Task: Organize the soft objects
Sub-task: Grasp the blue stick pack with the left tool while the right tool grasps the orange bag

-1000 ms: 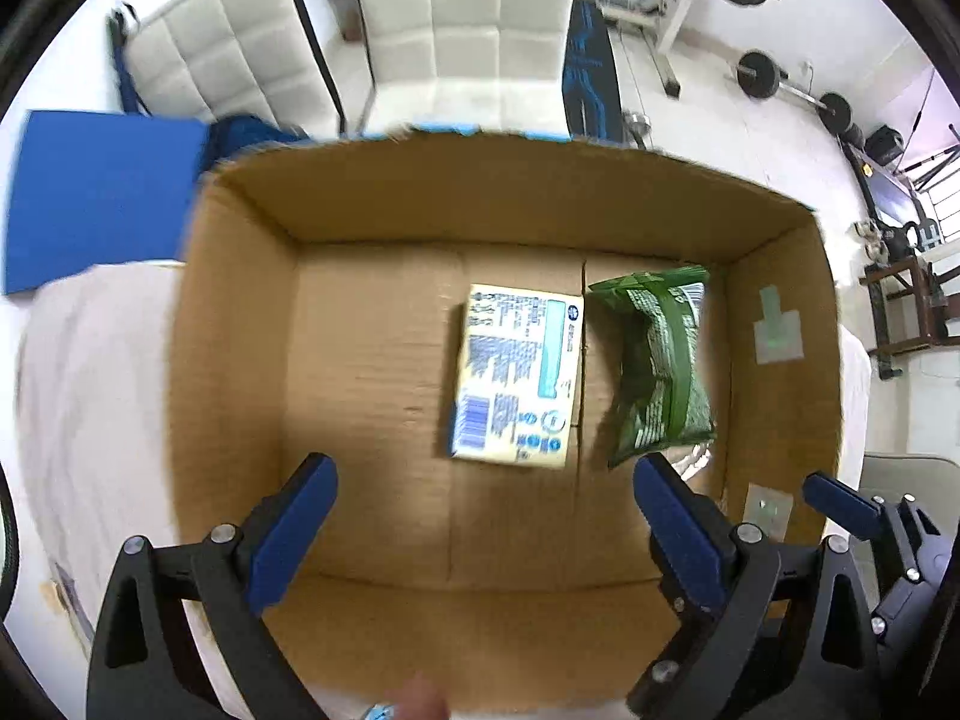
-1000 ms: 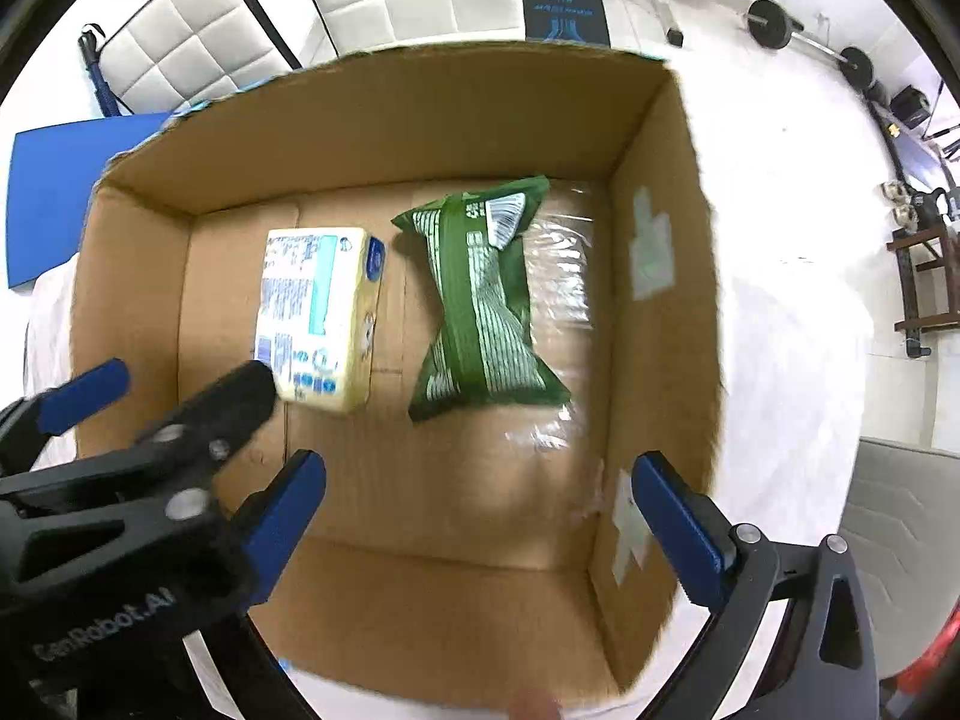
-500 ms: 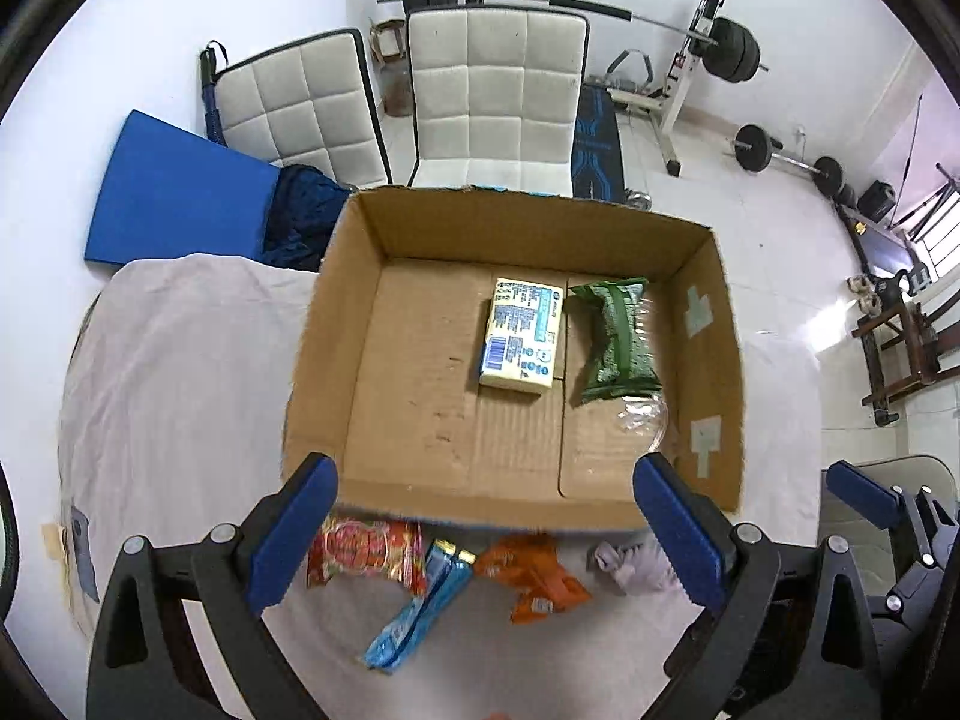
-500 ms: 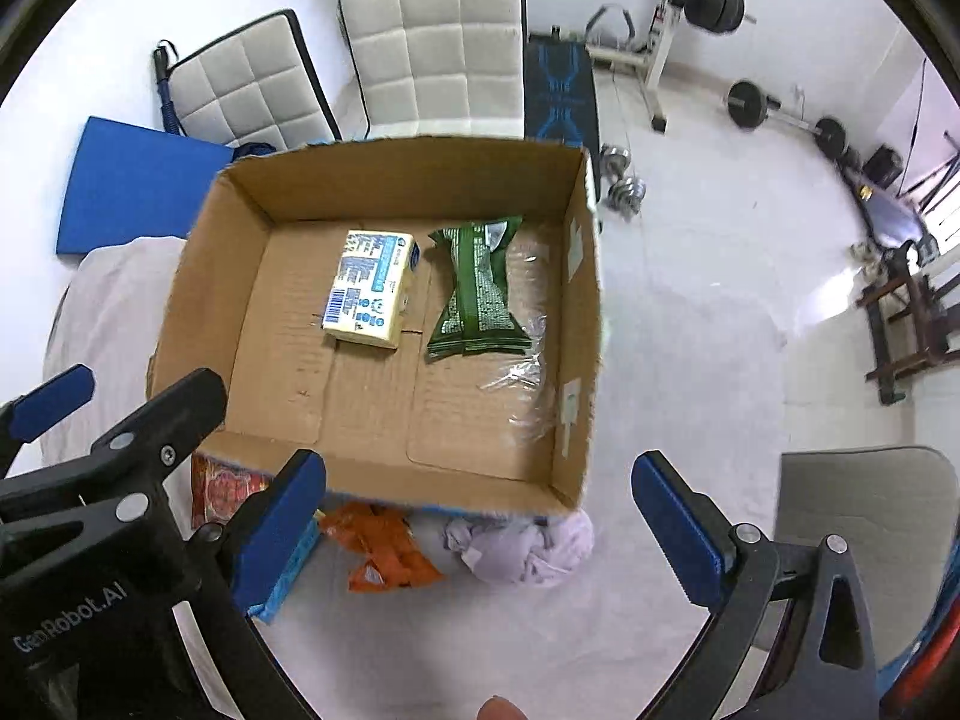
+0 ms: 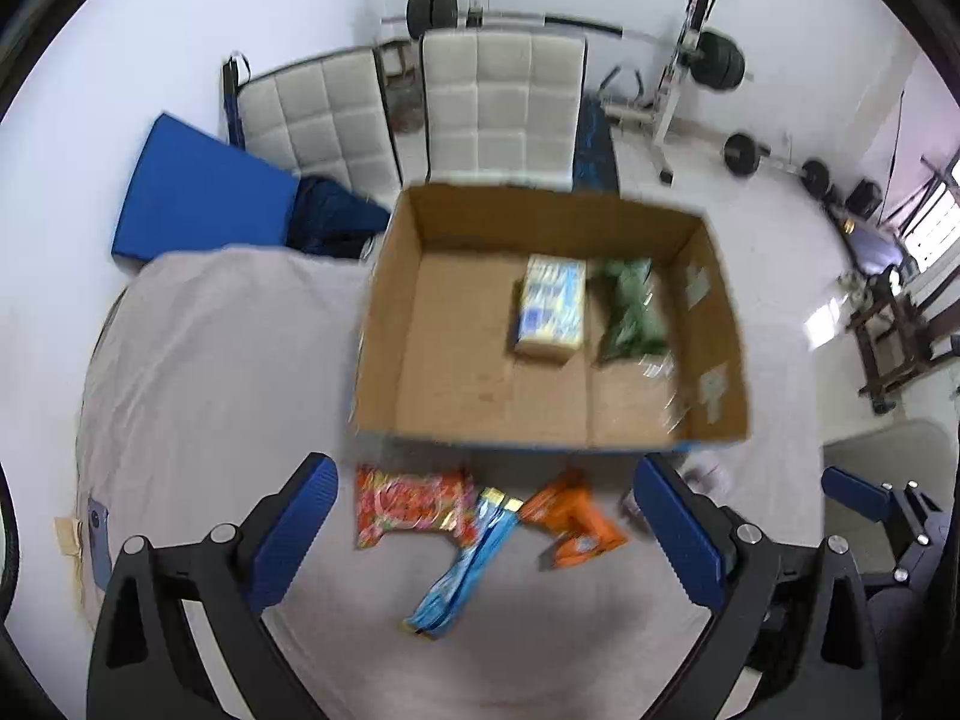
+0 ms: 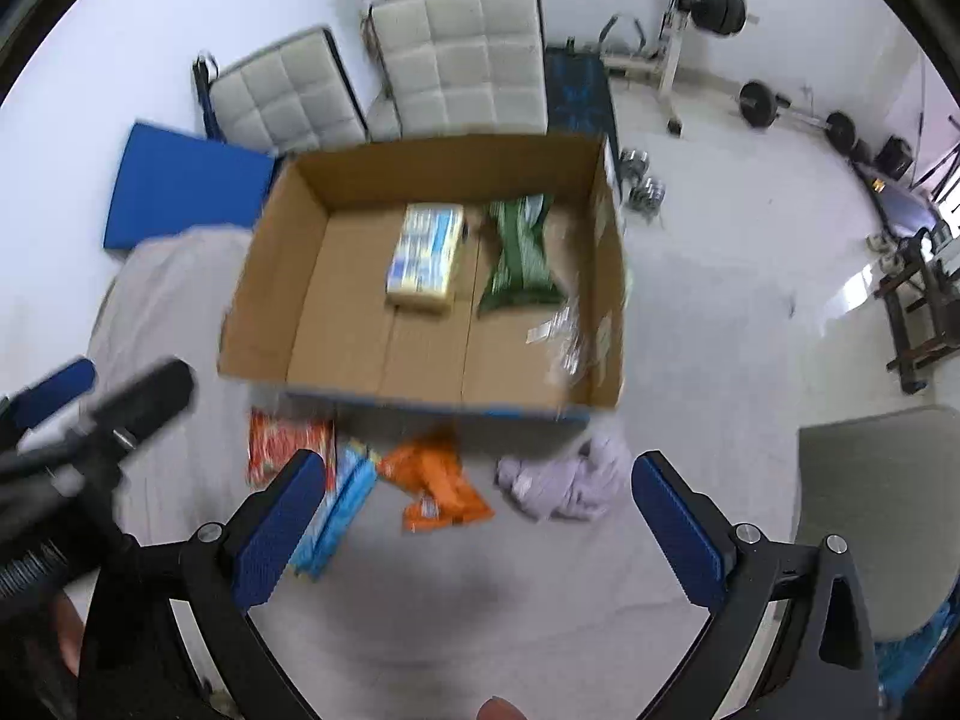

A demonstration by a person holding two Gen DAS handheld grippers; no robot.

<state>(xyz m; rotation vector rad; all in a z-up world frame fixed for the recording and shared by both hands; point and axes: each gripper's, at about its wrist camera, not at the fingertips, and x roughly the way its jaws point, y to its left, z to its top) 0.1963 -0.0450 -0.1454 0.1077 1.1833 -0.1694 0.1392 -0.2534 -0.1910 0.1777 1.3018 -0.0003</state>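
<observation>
snack packets (image 5: 456, 510) lie between left gripper (image 5: 486, 534) jaws, spread apart; right gripper (image 6: 474, 534) jaws likewise.

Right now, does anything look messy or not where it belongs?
Yes. Four soft things lie scattered in front of the cardboard box, not inside: a red packet, a blue packet, an orange packet and a crumpled purple cloth.
</observation>
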